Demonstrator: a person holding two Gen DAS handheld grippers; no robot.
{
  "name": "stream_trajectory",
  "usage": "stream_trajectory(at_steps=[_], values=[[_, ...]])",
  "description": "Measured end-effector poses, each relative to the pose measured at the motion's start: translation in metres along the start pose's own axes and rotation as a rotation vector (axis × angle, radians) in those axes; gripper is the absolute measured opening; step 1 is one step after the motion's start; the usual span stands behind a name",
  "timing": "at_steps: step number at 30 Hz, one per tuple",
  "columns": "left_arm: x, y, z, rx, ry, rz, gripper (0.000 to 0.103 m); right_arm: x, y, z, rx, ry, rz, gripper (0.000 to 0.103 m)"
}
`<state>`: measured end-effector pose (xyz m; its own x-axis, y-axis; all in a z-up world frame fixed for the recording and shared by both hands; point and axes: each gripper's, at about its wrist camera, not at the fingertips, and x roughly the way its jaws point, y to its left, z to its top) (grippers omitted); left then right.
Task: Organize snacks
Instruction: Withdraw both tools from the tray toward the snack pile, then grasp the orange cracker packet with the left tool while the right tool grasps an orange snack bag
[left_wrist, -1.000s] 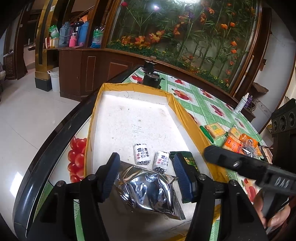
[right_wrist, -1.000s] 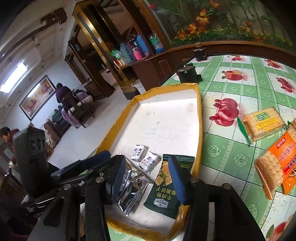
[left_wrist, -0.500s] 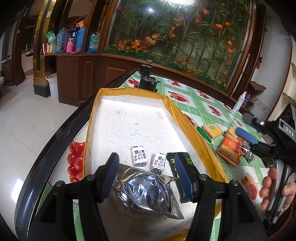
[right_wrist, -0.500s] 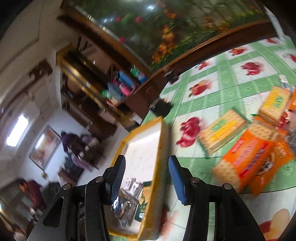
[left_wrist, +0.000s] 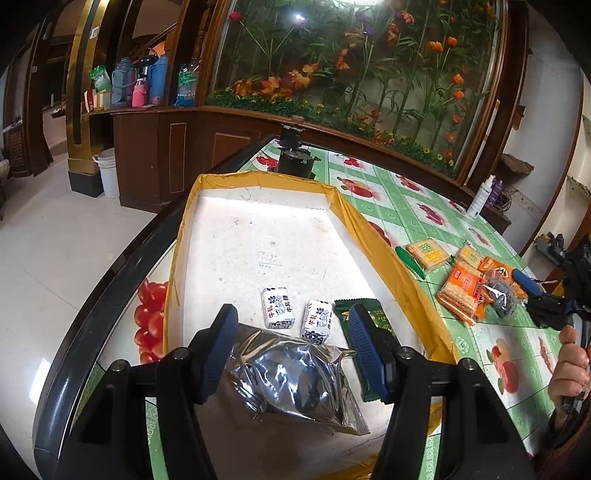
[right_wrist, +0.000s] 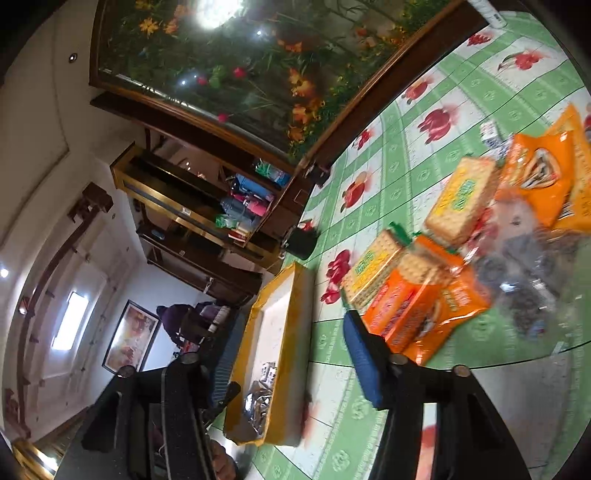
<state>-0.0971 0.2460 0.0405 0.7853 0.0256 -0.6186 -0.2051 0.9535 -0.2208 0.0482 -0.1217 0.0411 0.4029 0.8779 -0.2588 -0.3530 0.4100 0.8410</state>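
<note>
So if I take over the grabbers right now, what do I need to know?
Left tool: open, above the silver bag in the tray, holding nothing.
Right tool: empty, jaws opening, pointed at the snack pile on the table.
Done: in the tray are the silver bag, two white candies and a green packet.
Left: the cracker packs, orange packs and a clear bag lie outside the tray. They likely go in next.
</note>
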Motion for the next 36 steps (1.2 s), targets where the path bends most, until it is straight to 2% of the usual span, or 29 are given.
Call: stream_trajectory(at_steps=[8,12,14,16,18,23,26,29,34,36], values=[[-0.005,-0.023,-0.005,0.095,0.006,0.025,0.062,-0.032,-0.004,0.007,-0.063,-0.049,-0.11,0.064],[-0.024,-0.054,-0.002,0.163,-0.009,-0.051,0.062,-0.045,-0.006,0.009,-0.074,-0.07,-0.114,0.064],[-0.034,-0.082,0.001,0.243,-0.028,-0.095,0.069,-0.045,-0.006,0.008,-0.084,-0.073,-0.127,0.064],[-0.036,-0.105,0.001,0.291,-0.034,-0.14,0.083,-0.044,-0.007,0.007,-0.082,-0.068,-0.134,0.064],[-0.03,-0.133,0.001,0.355,-0.012,-0.193,0.083,-0.042,-0.009,0.007,-0.073,-0.059,-0.129,0.064],[0.015,-0.198,0.003,0.483,0.067,-0.259,0.083,-0.044,-0.015,0.008,-0.039,-0.066,-0.123,0.064],[0.048,-0.22,0.01,0.462,0.126,-0.268,0.083,-0.048,-0.019,0.009,-0.018,-0.081,-0.129,0.064],[0.083,-0.237,0.018,0.462,0.166,-0.216,0.083,-0.051,-0.022,0.01,-0.003,-0.093,-0.123,0.064],[0.13,-0.25,0.024,0.442,0.285,-0.173,0.083,-0.048,-0.023,0.01,0.003,-0.082,-0.124,0.064],[0.149,-0.25,0.025,0.401,0.352,-0.115,0.083,-0.046,-0.023,0.009,0.004,-0.075,-0.123,0.064]])
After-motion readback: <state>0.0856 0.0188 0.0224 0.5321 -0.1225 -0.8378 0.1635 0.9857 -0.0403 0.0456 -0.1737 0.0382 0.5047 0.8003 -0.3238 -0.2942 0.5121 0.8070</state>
